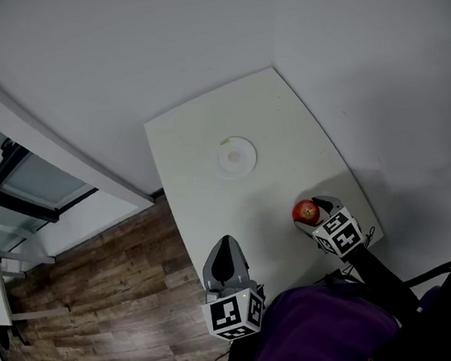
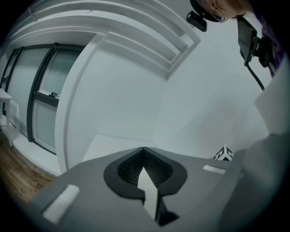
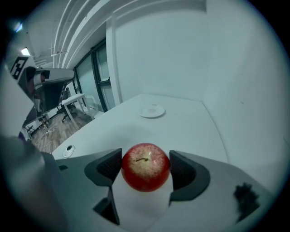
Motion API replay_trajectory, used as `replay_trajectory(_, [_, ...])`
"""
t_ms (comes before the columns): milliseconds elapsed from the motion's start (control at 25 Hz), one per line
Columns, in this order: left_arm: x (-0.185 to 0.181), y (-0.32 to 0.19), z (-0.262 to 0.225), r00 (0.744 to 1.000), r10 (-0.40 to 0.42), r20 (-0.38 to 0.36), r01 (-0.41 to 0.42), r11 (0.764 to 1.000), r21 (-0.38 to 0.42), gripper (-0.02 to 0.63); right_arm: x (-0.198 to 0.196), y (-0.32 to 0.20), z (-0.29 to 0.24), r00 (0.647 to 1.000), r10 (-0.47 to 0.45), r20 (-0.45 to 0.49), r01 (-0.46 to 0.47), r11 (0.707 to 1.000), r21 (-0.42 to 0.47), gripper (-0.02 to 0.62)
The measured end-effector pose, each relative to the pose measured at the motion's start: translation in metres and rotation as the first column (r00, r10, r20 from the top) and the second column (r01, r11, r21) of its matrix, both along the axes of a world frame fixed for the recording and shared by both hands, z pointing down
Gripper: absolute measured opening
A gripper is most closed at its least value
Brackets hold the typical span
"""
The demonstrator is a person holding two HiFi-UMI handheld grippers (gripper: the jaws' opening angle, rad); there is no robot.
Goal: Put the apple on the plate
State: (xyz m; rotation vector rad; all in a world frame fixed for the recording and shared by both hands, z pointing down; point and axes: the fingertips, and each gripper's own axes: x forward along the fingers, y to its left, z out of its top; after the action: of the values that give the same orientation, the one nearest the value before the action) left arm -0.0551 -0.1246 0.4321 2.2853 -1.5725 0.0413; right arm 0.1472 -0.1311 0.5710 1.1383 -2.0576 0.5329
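Note:
A red apple [image 1: 303, 211] sits near the front right corner of the white table [image 1: 204, 137]. My right gripper [image 1: 310, 214] is shut on the apple [image 3: 146, 166], with a dark pad pressed against each of its sides and its stem facing up. A small white plate [image 1: 236, 157] lies farther up the table's middle, and in the right gripper view the plate [image 3: 152, 111] stands straight ahead beyond the apple. My left gripper [image 1: 224, 247] hangs shut and holds nothing at the table's near left edge; its jaw tips [image 2: 143, 149] meet.
Wooden floor [image 1: 101, 295] lies left of the table, with a window wall [image 1: 22, 170] beyond. White walls close off the table's far and right sides. A round cable hole [image 3: 68, 151] sits in the tabletop near its left edge.

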Motion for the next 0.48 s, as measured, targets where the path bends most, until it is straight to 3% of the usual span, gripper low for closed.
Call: replay_trajectory(480, [-0.017, -0.001, 0.001, 0.999, -0.035, 0.001, 0.035, 0.999, -0.007, 0.006, -0.033, -0.03, -0.011, 0.996, -0.091, -0.001, 0.091, 0.995, 0.038, 0.33])
